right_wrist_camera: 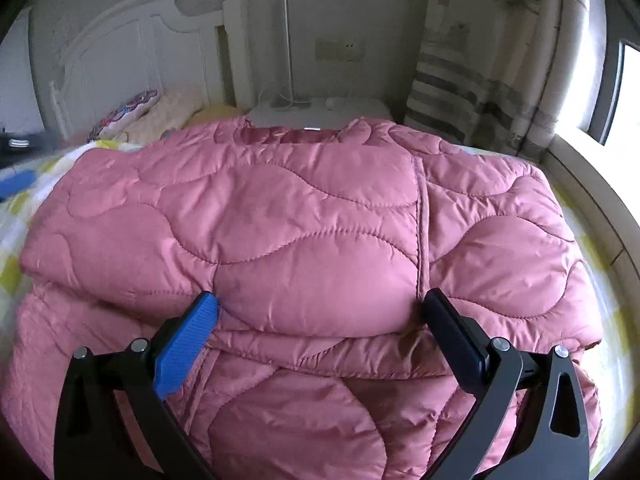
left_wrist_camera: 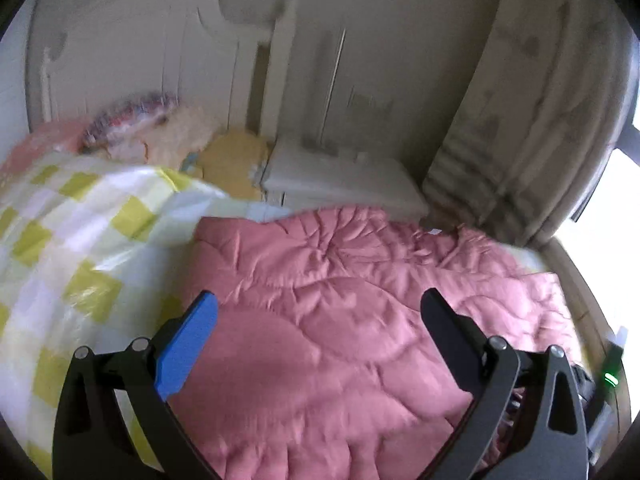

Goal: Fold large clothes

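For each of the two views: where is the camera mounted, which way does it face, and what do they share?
Left wrist: on the left gripper, open above the pink quilted coat, facing the headboard.
Right wrist: on the right gripper, open, fingers against the coat's folded layer, facing the nightstand.
Shared: coat, checked bedsheet, headboard, curtain.

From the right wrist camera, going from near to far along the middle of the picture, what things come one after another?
Open right tongs → pink quilted jacket on the checked bedsheet → white bedside table → thin white pole standing on it → wall socket plate.
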